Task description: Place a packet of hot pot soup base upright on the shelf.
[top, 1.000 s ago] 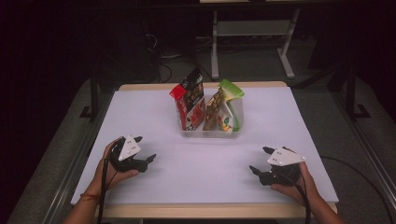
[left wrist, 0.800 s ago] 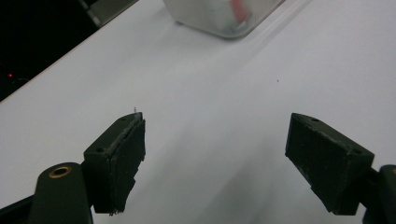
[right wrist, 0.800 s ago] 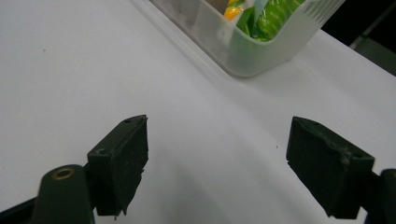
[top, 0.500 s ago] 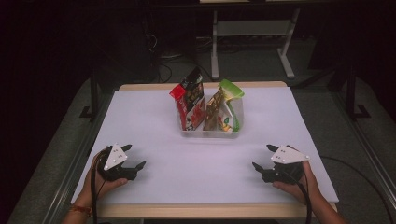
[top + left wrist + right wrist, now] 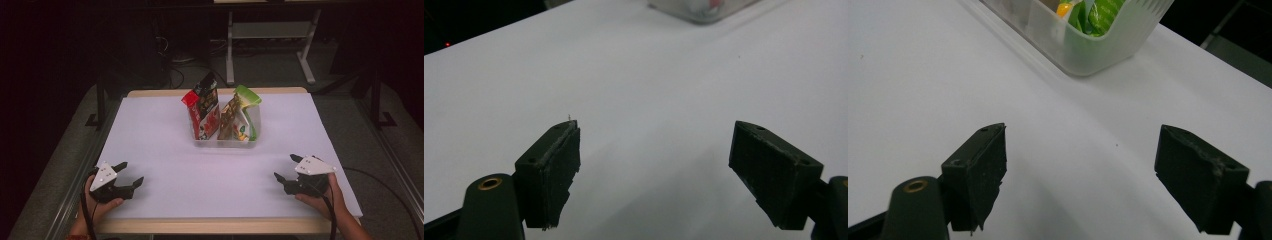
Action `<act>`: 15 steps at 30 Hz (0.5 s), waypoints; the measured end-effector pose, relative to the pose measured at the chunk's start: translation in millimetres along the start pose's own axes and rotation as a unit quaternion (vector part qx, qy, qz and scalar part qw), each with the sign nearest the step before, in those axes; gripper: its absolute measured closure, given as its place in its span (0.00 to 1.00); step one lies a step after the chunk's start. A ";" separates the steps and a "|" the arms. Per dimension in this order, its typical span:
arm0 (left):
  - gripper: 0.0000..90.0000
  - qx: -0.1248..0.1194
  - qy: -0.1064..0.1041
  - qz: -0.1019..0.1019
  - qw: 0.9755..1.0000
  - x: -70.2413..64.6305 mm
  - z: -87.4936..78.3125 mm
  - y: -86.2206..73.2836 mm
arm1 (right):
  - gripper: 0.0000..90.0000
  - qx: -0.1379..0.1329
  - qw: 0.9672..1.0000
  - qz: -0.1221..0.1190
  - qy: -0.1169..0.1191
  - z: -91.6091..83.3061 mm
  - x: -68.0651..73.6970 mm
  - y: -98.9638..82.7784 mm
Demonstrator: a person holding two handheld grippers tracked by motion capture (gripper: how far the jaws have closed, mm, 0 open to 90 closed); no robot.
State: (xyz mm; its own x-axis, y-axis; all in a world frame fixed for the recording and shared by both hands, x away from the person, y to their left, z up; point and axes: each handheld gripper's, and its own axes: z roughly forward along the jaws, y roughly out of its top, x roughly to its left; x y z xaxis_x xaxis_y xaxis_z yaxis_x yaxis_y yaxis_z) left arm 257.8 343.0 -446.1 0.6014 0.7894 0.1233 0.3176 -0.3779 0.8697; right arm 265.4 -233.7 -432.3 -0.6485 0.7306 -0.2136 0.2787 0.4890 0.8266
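Both tongs, left [image 5: 131, 173] and right [image 5: 286, 167], gape empty above the table [image 5: 165, 130]

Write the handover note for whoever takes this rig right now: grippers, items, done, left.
Left gripper: open, holding nothing, low over the near left of the white table.
Right gripper: open, holding nothing, low over the near right.
Items: clear plastic bin sits at the middle of the table toward the far side. In it stand a red and black snack bag on its left and a green-topped snack bag on its right.
Done: both bags are in the bin; no loose items on the table.
Left: neither gripper touches the bin or bags; any handling of them has yet to start.
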 end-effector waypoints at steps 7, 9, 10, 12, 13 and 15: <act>0.22 -0.022 0.008 -0.004 1.000 -2.6 -7.6 2.6 | 0.22 0.001 1.000 -0.003 0.000 0.1 0.5 -0.1; 0.22 -0.024 0.008 -0.002 1.000 -3.9 -8.3 2.9 | 0.22 0.002 1.000 -0.004 -0.001 -0.1 0.7 0.3; 0.22 -0.022 0.006 0.000 1.000 -4.4 -8.9 2.5 | 0.22 0.001 1.000 -0.003 -0.002 -0.3 0.9 0.7; 0.22 -0.023 0.009 0.003 1.000 -5.0 -10.0 2.5 | 0.23 0.000 1.000 -0.005 -0.002 -0.9 2.3 1.9; 0.22 -0.026 0.009 0.004 1.000 -4.9 -10.8 2.9 | 0.22 0.001 1.000 -0.005 -0.003 -1.1 3.0 2.3; 0.22 -0.032 0.012 0.004 0.999 -5.6 -11.8 4.1 | 0.22 0.001 1.000 -0.007 -0.001 -1.1 4.8 2.5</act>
State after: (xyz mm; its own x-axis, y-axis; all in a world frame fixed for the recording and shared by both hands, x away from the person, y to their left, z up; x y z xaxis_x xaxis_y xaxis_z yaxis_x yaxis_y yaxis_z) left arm 247.1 342.8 -437.6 0.5861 0.7978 0.1413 0.2645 -0.3532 0.8974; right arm 262.3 -229.5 -430.7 -0.6510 0.7249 -0.2252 0.2711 0.4992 0.8230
